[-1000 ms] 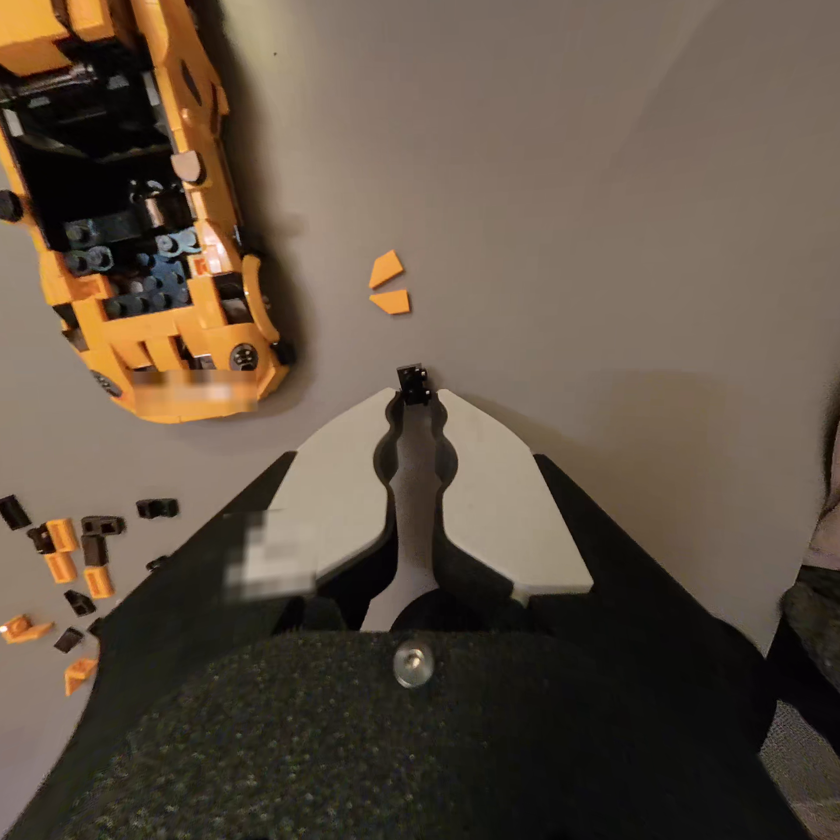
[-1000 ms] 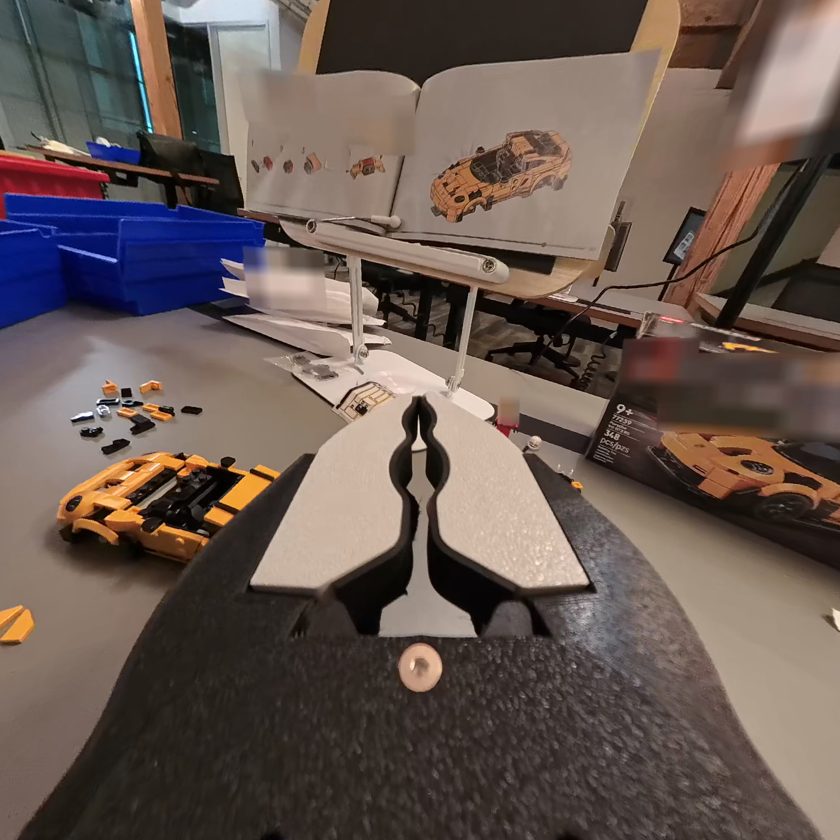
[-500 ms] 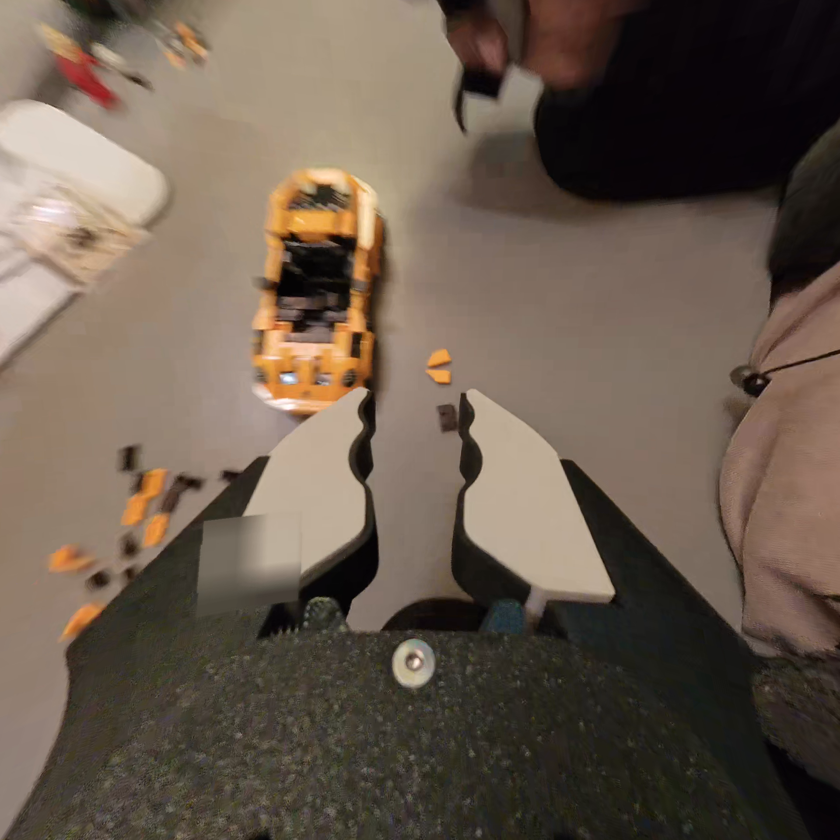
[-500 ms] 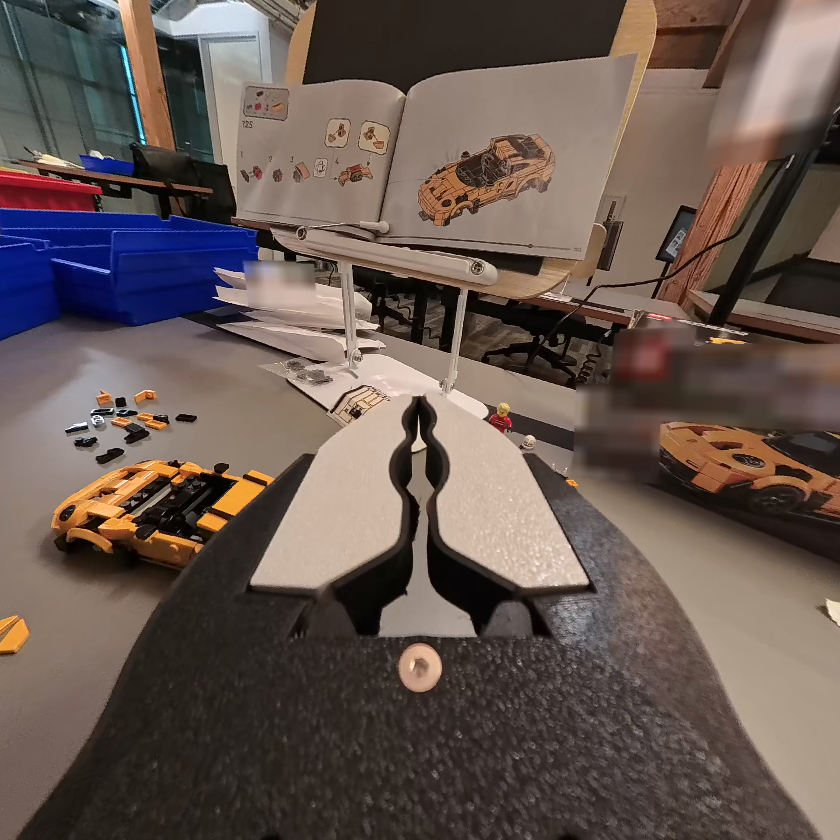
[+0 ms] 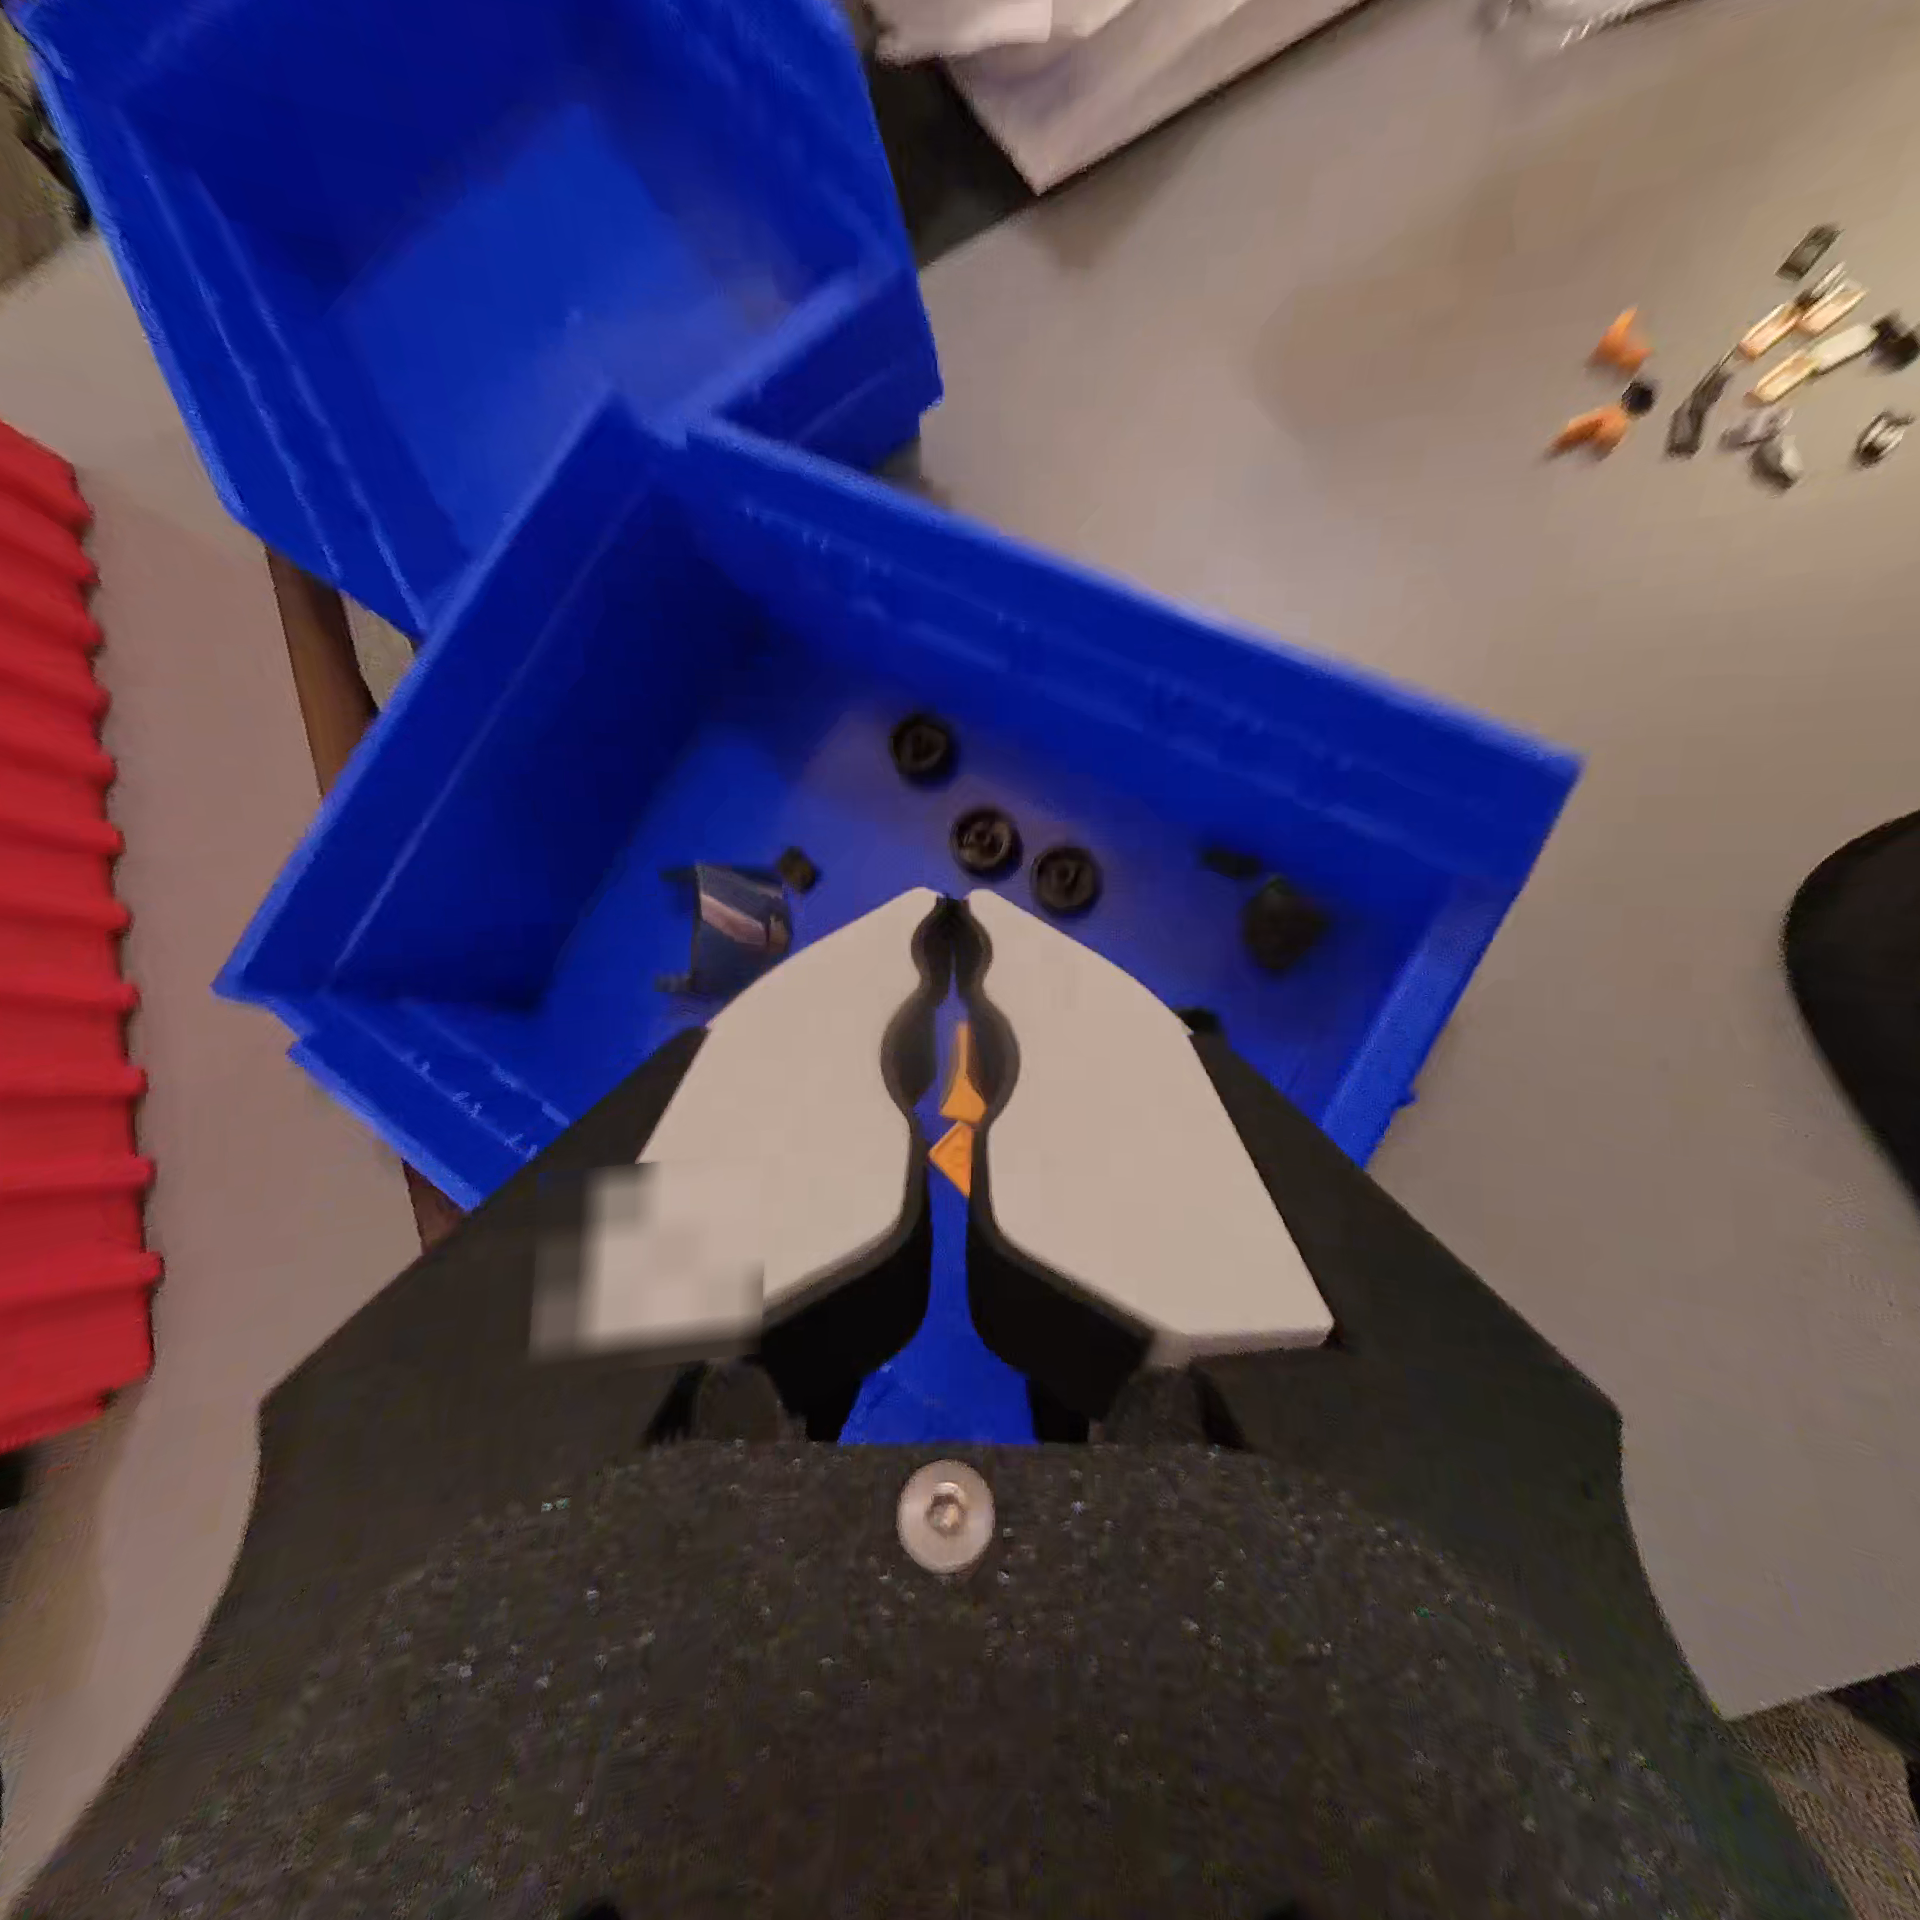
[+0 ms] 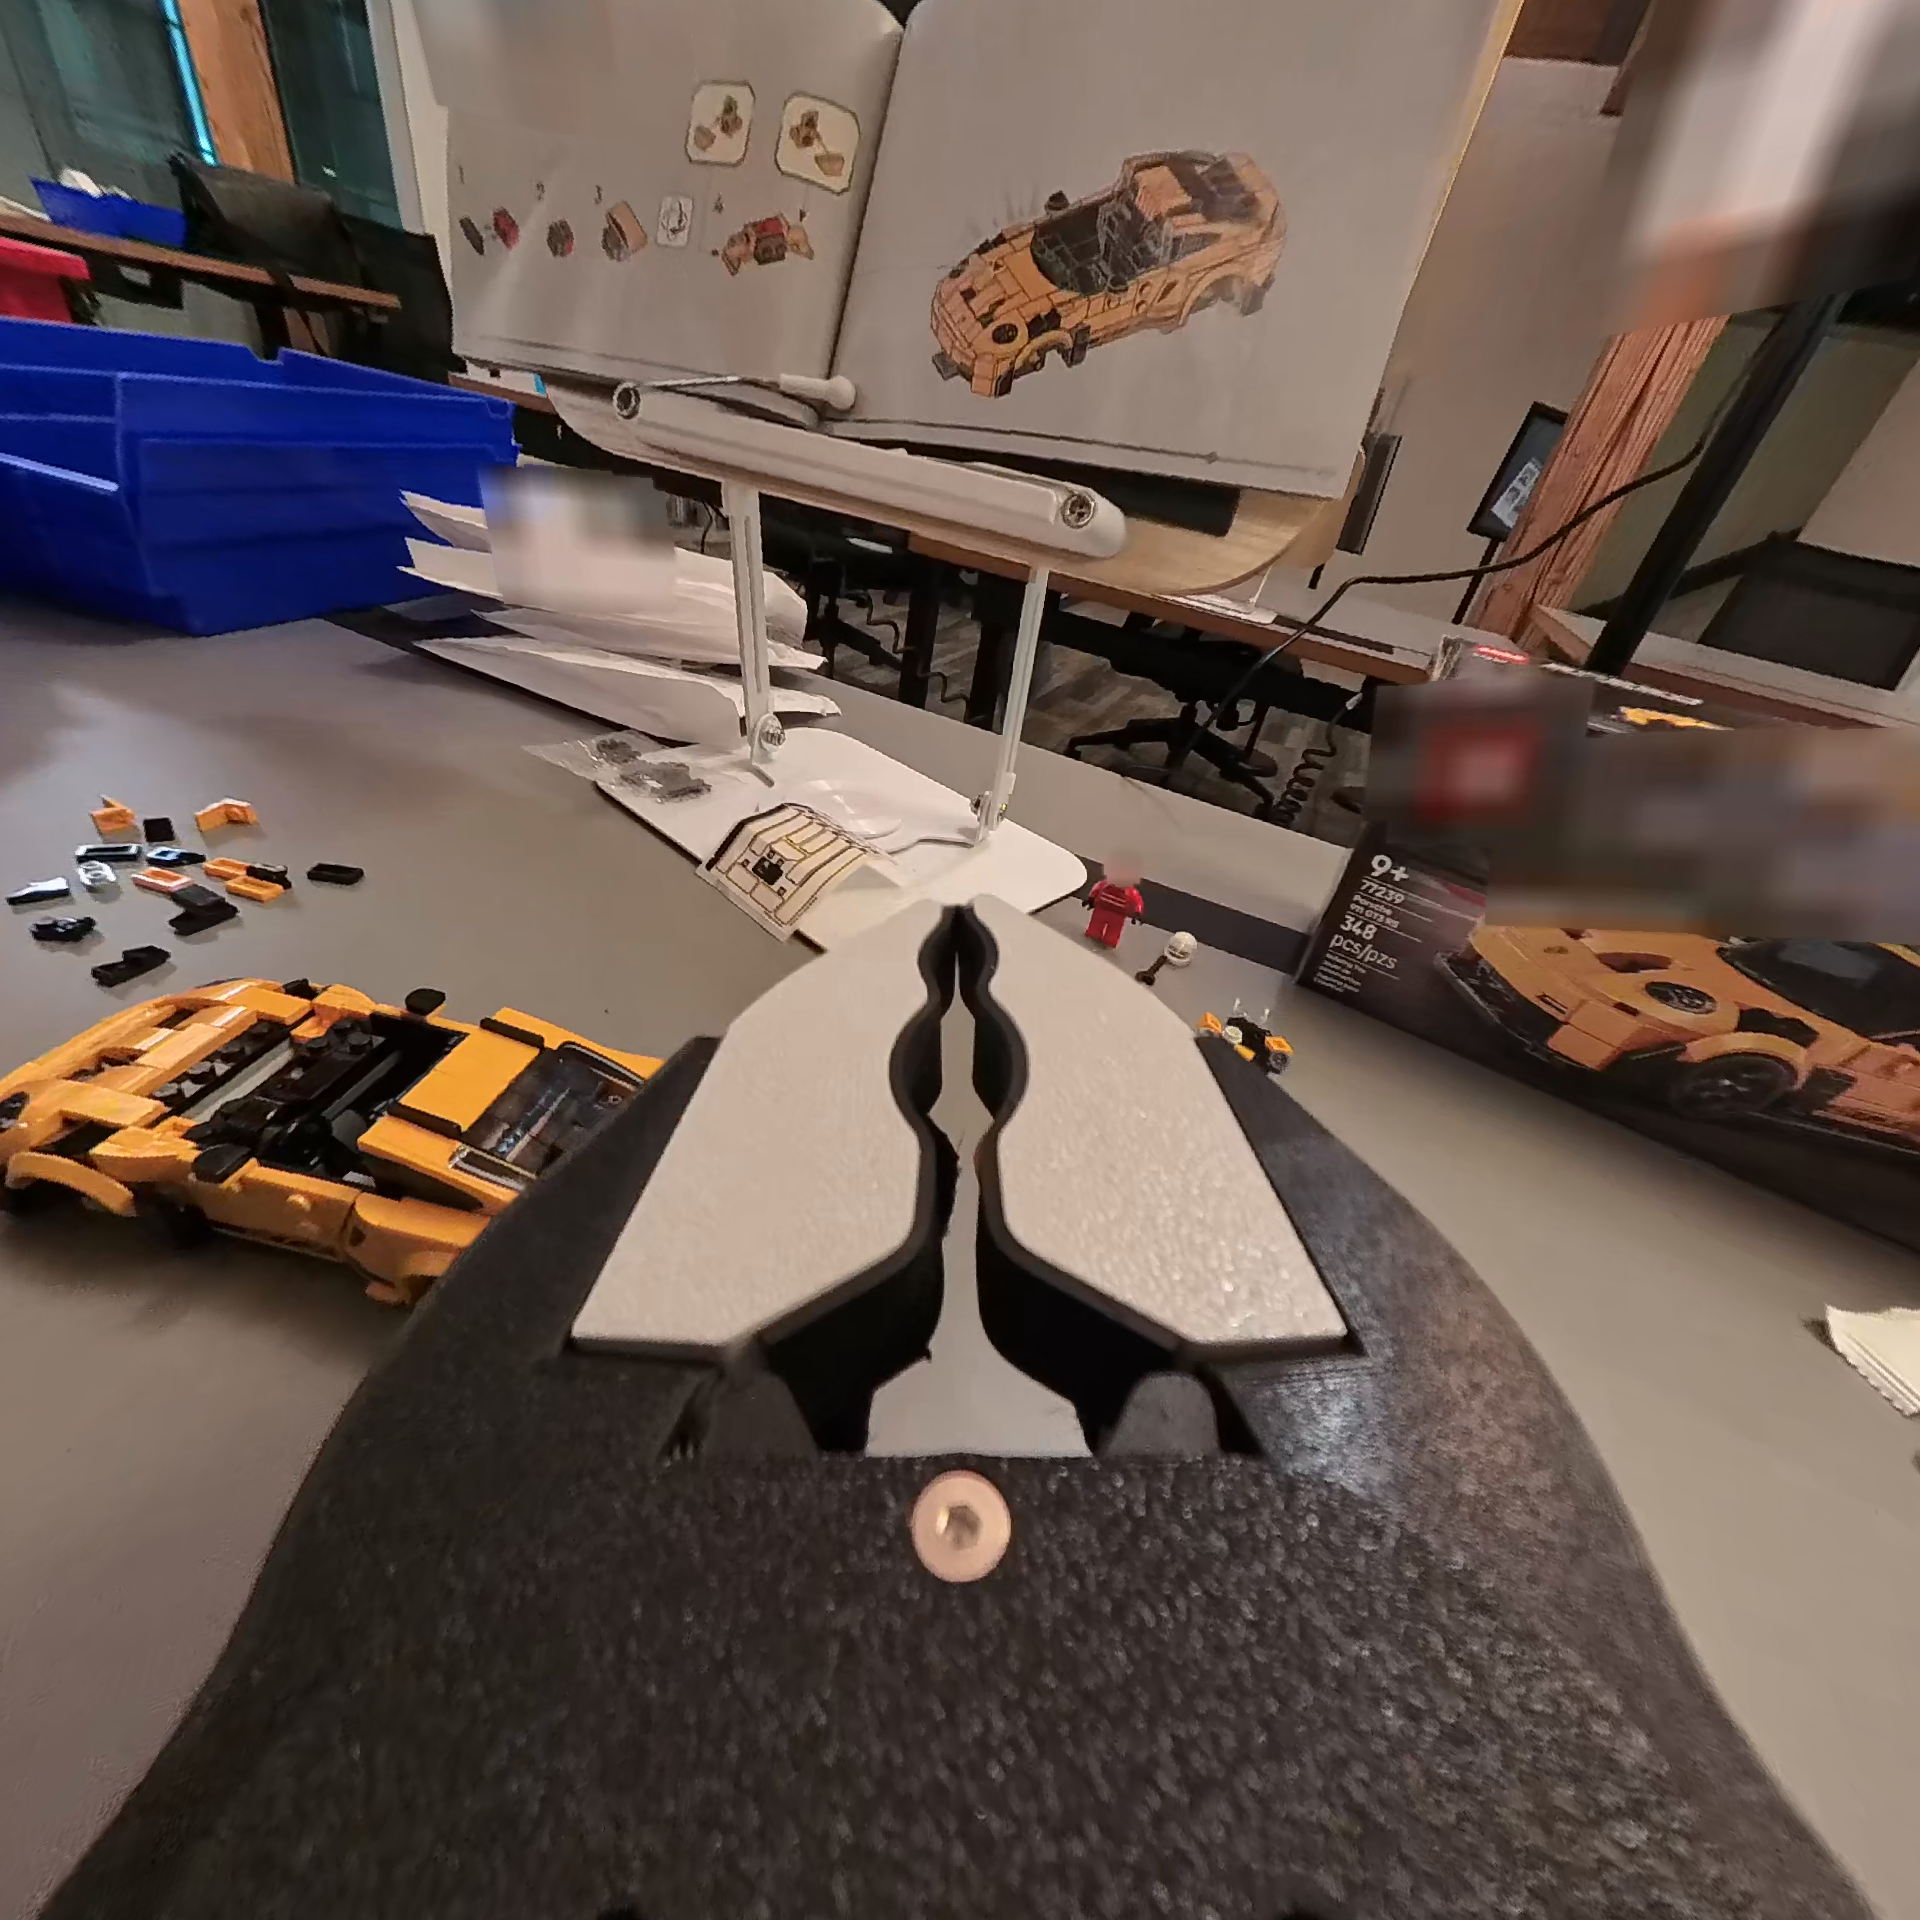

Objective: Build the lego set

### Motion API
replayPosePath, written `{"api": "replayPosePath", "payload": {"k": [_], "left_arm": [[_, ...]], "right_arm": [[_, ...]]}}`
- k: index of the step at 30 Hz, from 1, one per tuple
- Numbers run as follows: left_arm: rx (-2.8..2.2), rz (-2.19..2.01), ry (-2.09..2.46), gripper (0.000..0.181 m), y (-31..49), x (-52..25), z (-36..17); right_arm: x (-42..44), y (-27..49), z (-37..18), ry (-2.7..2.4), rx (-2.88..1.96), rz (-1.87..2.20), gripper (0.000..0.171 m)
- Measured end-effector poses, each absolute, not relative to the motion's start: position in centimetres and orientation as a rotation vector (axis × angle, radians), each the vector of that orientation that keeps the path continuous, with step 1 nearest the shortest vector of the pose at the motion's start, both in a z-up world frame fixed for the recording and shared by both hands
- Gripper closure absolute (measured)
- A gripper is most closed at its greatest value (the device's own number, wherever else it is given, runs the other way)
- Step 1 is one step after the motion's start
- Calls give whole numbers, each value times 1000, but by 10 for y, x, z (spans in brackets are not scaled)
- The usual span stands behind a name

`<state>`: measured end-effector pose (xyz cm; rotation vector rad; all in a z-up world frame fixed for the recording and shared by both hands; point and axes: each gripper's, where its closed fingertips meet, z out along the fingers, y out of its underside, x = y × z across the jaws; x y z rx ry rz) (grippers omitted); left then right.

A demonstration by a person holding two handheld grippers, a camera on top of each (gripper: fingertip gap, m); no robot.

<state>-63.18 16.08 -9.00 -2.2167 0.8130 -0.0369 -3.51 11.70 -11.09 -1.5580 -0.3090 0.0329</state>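
Note:
My left gripper (image 5: 951,906) is shut and hangs over a blue bin (image 5: 1143,665). I see nothing between its fingertips. On the bin floor lie three black wheels (image 5: 983,840), a dark lump (image 5: 1283,925), a clear bluish part (image 5: 732,914) and small orange pieces (image 5: 961,1101) that show through the slot between my fingers. My right gripper (image 6: 961,912) is shut with nothing in it, above the grey table. The partly built orange car (image 6: 291,1101) lies on the table to its left.
A second blue bin (image 5: 520,260) and a red bin (image 5: 52,935) stand by the first. Loose orange and black pieces (image 6: 166,883) lie behind the car. The manual (image 6: 883,208) on a white stand (image 6: 935,821), a red minifigure (image 6: 1114,909) and the set box (image 6: 1662,1018) are ahead. The gap from one gripper's tips to the other's is roughly 60 cm.
My left gripper opened and left a small black piece on the table by two orange wedges. It then swung over to the blue bin and shut. My right gripper drifted slightly forward.

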Motion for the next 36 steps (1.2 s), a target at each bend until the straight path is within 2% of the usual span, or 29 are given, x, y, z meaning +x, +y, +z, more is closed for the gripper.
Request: {"api": "replayPosePath", "payload": {"k": [7,14,18,23,24,26,30,33,36], "left_arm": [[-2411,-13,966,180,167,-653,-154],[-2665,-8,1144,152,160,-651,-199],[-2783,-16,1207,152,154,-655,-217],[-2789,70,1202,170,162,-664,-218],[-2784,138,1180,173,167,-670,-217],[-2735,247,1083,165,183,-676,-206],[-2447,247,936,150,218,-643,-150],[-2213,122,996,152,222,-579,-103],[-2032,-144,1224,163,199,-485,-81]], "right_arm": [[-34,121,-119,-325,-1590,-18,171],[-34,123,-124,-333,-1610,-38,171],[-34,124,-125,-336,-1616,-37,171],[-34,124,-126,-332,-1618,-22,171],[-34,124,-125,-331,-1617,-19,171],[-33,123,-125,-327,-1615,-12,171],[-33,123,-123,-320,-1609,3,171],[-34,122,-121,-319,-1602,15,171],[-35,121,-119,-317,-1596,36,171]]}}
